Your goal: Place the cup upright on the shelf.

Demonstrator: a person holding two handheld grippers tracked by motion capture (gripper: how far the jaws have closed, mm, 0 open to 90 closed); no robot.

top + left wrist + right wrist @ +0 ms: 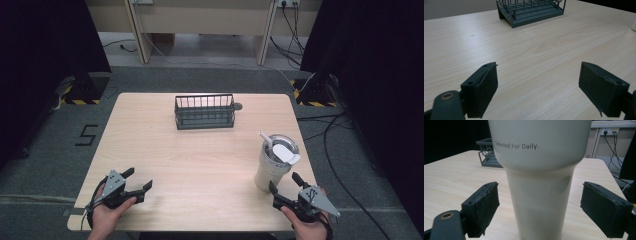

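R gripper (286, 191) is held wide open w/ the tumbler (272, 167) framed between its jaws, nothing clamped yet; in the right gripper view the narrow lower body (540, 205) is centred, pads apart from it on both sides. L gripper (136, 181) is also spread open, empty, over bare wood at the near-left. Tumbler stands upright near the table's right edge (305, 150), lid and straw (266, 139) on top.

Risks, as judged: cup is tall and top-heavy, so a one-sided pad contact or a low pinch could tip it toward the right edge and off the table. Smooth tapered wall could be slipped upward through the pads if squeezed lightly. Straw could be knocked if approached high.

Room: wide clear tabletop is left btwn tumbler and wire basket (204, 112) at the far centre, well apart. Little margin is left to the right and near side.
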